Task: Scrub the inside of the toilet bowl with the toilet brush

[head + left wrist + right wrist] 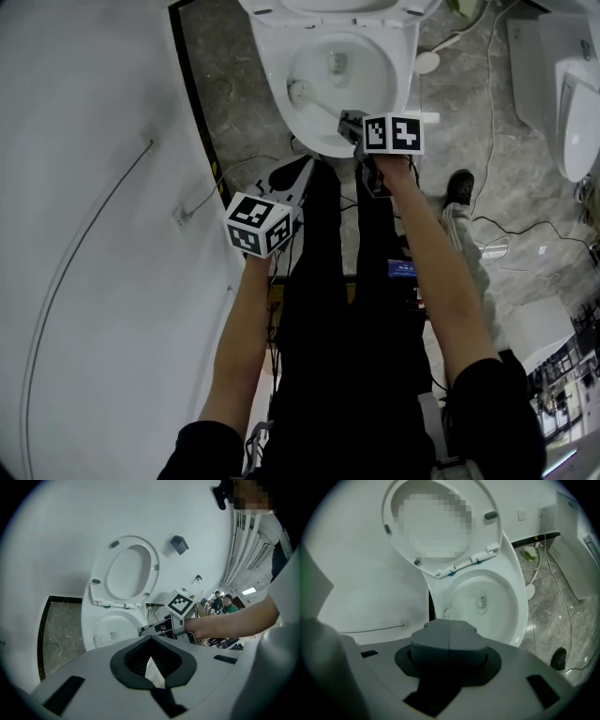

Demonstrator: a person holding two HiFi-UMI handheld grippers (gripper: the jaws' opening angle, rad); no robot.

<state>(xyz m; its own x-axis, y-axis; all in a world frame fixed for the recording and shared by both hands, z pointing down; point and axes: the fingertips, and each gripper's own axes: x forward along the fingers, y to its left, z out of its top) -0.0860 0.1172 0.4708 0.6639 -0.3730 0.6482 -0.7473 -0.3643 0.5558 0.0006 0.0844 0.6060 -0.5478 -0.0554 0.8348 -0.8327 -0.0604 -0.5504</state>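
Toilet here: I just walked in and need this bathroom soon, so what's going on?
A person stands over the toilet bowl with a gripper in each hand. The right gripper is shut on the handle of the toilet brush, whose head is down inside the bowl. The left gripper hangs near the person's legs, open and empty. The seat is up.

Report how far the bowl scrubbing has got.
Done: the seat is up and the right gripper is shut on the toilet brush. In hand: its head sits inside the toilet bowl, at its left side. Left: the pictures show no sign of how much is scrubbed, so treat the remaining wall as pending. The left gripper hangs open and empty, outside the bowl.
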